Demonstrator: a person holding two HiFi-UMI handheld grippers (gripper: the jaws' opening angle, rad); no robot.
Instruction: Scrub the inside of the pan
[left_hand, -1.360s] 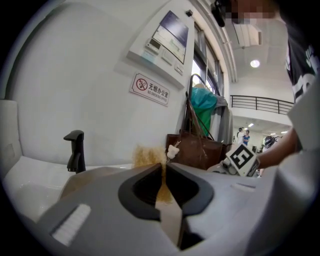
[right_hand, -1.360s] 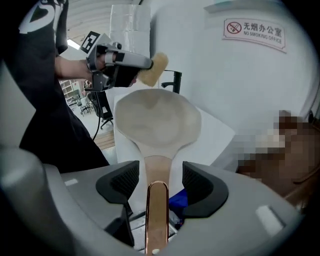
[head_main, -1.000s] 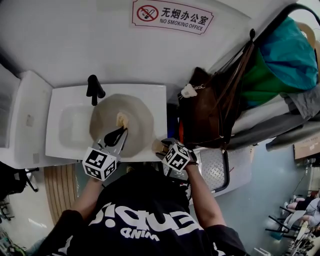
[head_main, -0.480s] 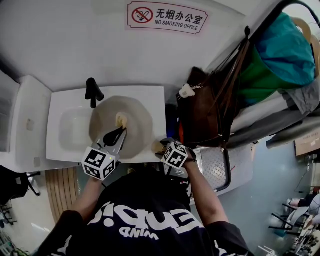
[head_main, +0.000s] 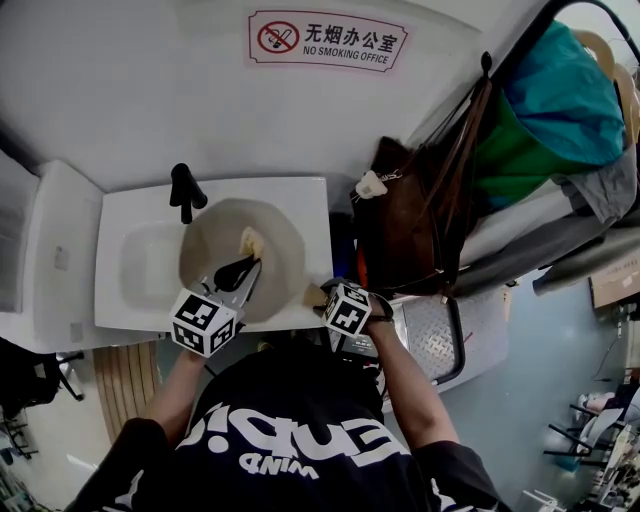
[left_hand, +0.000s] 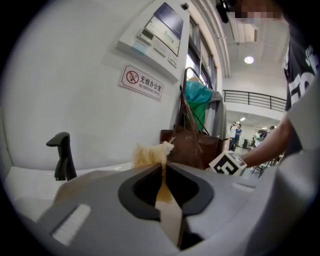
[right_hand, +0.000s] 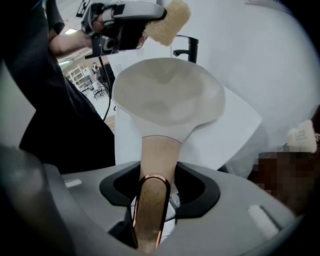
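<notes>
One pan (head_main: 215, 240) lies in the sink (head_main: 140, 262), its scrubbing not yet begun. One sponge (right_hand: 167, 21) is clamped in the left tool (head_main: 243, 268), just above the pan. The jaws of the right tool (right_hand: 155, 185) have just been closing and are pressed on the single handle (right_hand: 157, 157). Next, the sponge must be lowered inside.

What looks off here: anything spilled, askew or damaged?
Nothing stands out. The pan sits over the sink, its handle between the jaws of the right gripper, which have just been closing on it. The left gripper holds the sponge over the pan's inside. No spill or damage shows.
</notes>
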